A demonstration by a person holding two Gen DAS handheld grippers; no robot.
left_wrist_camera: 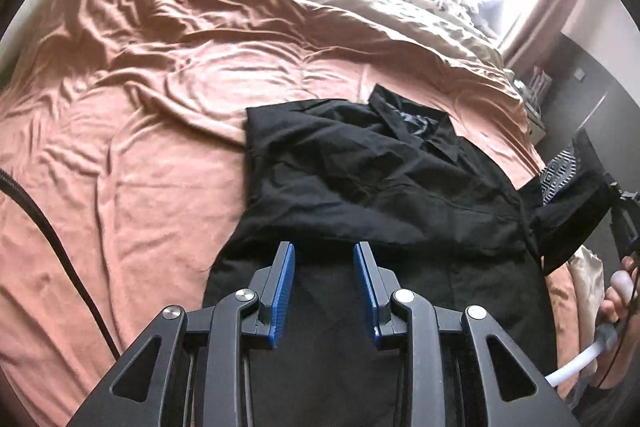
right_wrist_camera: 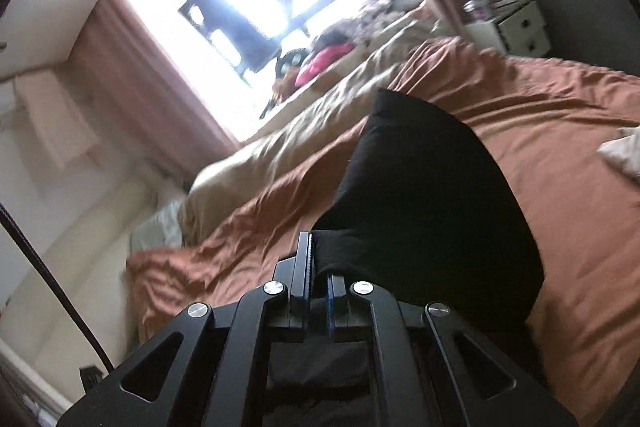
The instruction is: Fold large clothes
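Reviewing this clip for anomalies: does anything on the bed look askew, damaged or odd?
Nothing looks damaged. The black shirt lies crumpled on the rumpled orange sheet, its right sleeve lifted by the shut right gripper. The left gripper hovers open over the hem. That fits a fold in progress.

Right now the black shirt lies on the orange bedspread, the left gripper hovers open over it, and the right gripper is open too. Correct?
Not quite: the right gripper is shut on the black shirt, per the right wrist view. The rest holds: left gripper open, orange bedspread underneath.
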